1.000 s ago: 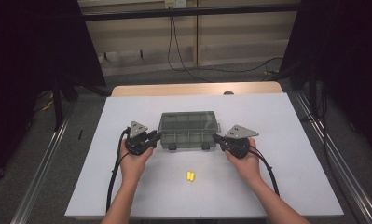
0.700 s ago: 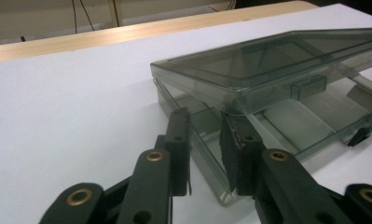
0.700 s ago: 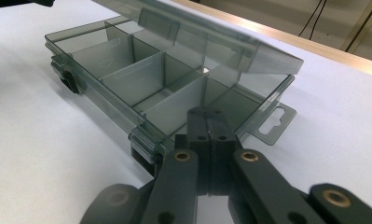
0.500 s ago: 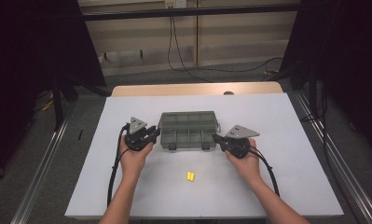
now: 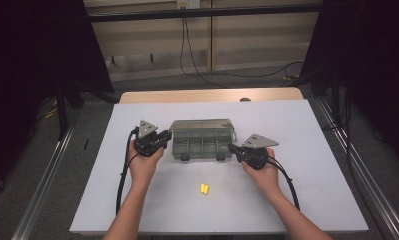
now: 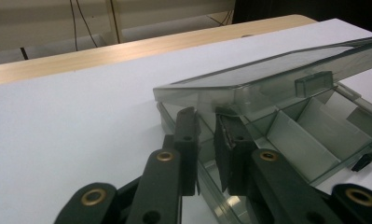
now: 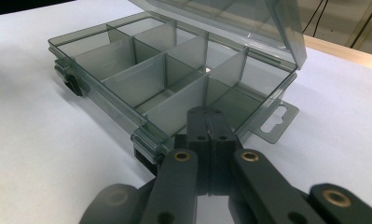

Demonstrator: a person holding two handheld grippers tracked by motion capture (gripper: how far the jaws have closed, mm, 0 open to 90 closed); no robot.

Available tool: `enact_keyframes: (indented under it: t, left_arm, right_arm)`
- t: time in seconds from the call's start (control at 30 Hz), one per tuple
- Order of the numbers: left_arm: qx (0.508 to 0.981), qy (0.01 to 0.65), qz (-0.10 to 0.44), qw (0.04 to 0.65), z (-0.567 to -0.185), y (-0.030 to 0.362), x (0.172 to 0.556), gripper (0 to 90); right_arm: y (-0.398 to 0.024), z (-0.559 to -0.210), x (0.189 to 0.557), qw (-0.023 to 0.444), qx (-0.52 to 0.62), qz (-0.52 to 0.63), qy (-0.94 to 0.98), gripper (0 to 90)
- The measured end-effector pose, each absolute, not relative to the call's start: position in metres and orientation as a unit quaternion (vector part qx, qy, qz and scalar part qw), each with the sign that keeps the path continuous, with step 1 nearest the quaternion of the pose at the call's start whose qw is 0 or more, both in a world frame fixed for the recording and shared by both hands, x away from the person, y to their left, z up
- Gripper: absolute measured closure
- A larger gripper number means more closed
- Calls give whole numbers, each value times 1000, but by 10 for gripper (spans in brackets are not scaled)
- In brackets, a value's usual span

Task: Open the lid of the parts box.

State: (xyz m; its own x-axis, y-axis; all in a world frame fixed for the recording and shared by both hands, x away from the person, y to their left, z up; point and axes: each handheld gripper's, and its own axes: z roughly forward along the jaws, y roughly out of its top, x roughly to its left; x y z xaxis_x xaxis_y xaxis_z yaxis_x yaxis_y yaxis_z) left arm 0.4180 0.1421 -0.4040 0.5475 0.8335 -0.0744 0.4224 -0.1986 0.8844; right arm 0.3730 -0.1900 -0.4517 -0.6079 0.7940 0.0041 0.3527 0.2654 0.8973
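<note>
your left gripper (image 6: 206, 140), jaws slightly parted, straddles the light, slick organizer box (image 5: 203, 141) wall, your right gripper (image 7: 210, 122) pressed closed, empty, beside its rim.

A white table top (image 5: 307, 150) fills the middle, and a strip of pale wood (image 5: 207, 95) runs along its far edge. Grey floor (image 5: 197, 80) stretches beyond it to a far wall of light wooden panels (image 5: 152, 45). A dark horizontal bar (image 5: 202, 12) crosses in front of that wall, and black cables (image 5: 189, 55) hang down and trail over the floor. Black curtains (image 5: 32, 75) darken both sides. Metal rails (image 5: 42, 185) run along the floor on the left and right.
</note>
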Motion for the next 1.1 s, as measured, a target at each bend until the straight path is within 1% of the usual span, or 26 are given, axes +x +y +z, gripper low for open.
enact_keyframes:
  t: [0.33, 1.1]
  left_arm:
    - [739, 429, 216, 472, -398, 138, 429, 815]
    - [739, 437, 218, 463, -393, 133, 448, 826]
  right_arm:
    - [-189, -452, 372, 235, 377, 473, 760, 900]
    - [-190, -452, 372, 235, 379, 475, 759, 900]
